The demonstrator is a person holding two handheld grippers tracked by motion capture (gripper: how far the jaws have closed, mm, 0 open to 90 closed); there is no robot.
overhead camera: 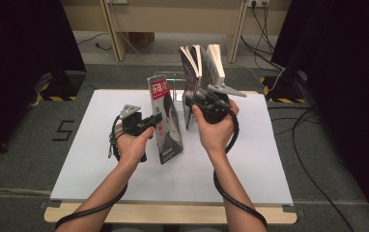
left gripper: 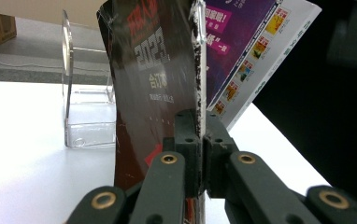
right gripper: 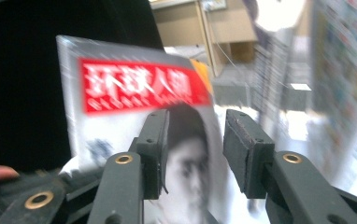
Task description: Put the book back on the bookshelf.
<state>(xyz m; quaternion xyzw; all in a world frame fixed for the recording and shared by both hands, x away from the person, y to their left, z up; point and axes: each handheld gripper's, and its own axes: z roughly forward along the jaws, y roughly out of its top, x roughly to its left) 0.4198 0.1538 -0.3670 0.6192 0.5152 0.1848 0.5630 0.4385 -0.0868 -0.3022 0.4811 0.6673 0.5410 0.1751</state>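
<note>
**Centre of the high view — two magazines held upright, one per hand**

Left of centre in the high view: the left gripper [overhead camera: 149,120], jaws pressed together on the edge of a red-titled magazine [overhead camera: 165,121] that stands upright on the white tabletop [overhead camera: 95,145]. Its cover carries a portrait. In the left gripper view the pads pinch the magazine's edge [left gripper: 197,93] at the middle of the frame; a clear acrylic stand [left gripper: 85,114] sits on the table at left.

Right of centre, upper part of the high view: the right gripper [overhead camera: 206,99] beside a second magazine [overhead camera: 199,67] — pages fanned open, upright, just right of the first. In the right gripper view, blurred, the jaws stand spread, nothing between the pads; the red-titled cover [right gripper: 139,107] lies beyond them.
</note>
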